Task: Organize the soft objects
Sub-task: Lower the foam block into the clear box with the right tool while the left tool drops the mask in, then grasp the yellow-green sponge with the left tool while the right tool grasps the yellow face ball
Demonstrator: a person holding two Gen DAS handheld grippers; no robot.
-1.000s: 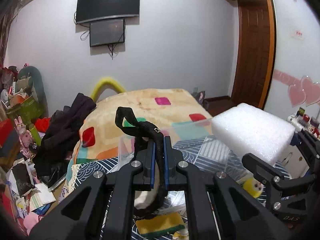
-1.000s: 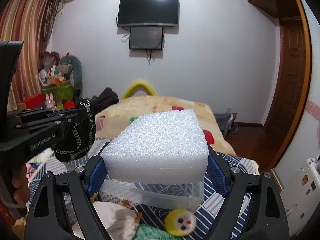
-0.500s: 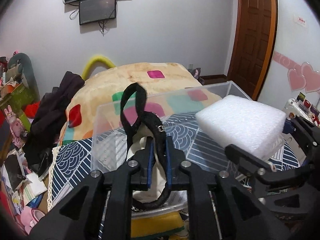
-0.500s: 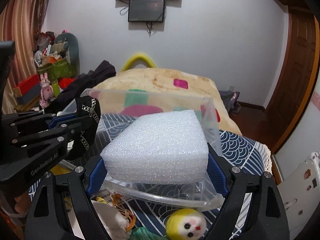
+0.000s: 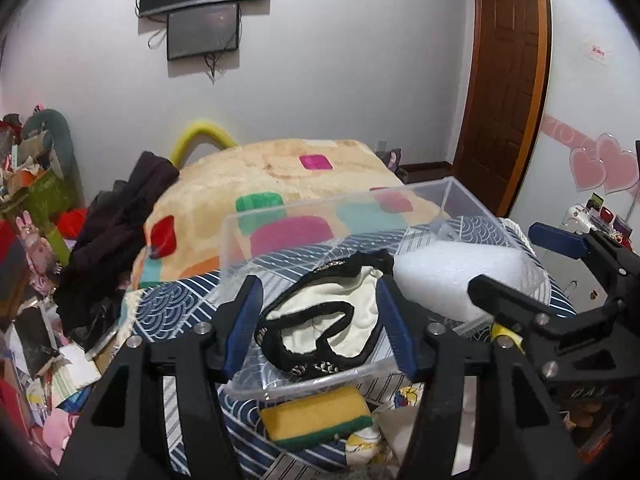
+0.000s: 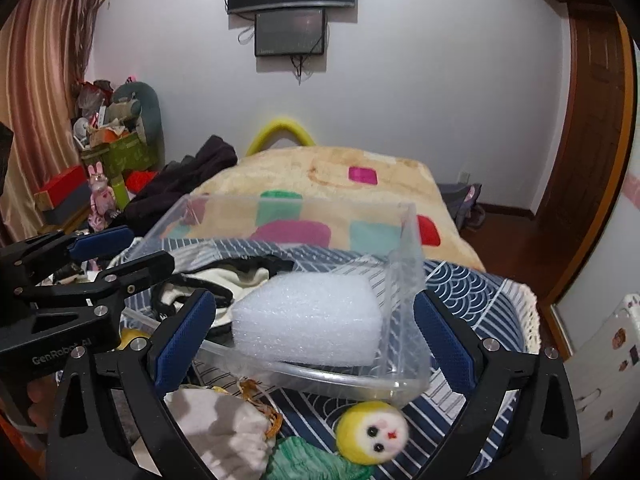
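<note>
A clear plastic bin (image 5: 304, 216) (image 6: 404, 264) stands on the patterned table. Inside lie a cream bag with black straps (image 5: 340, 320) (image 6: 240, 274) and a white foam block (image 5: 452, 276) (image 6: 308, 316). My left gripper (image 5: 320, 320) is open just above the bag, touching nothing. My right gripper (image 6: 316, 332) is open, its fingers either side of the foam block and apart from it. A yellow-green sponge (image 5: 316, 416), a yellow-headed doll (image 6: 372, 436) and a white pouch (image 6: 220, 424) lie on the table in front of the bin.
A bed with a patterned blanket (image 5: 280, 176) lies behind the table, dark clothes (image 5: 120, 220) heaped on its left side. Clutter fills the left floor (image 5: 36, 200). A wooden door (image 5: 504, 80) stands at the right. The table's lace edge (image 6: 528, 320) is at the right.
Both grippers lowered to the bin and opened. The bag dropped from my left gripper into the bin; the foam block left my right gripper and rests in the bin.
</note>
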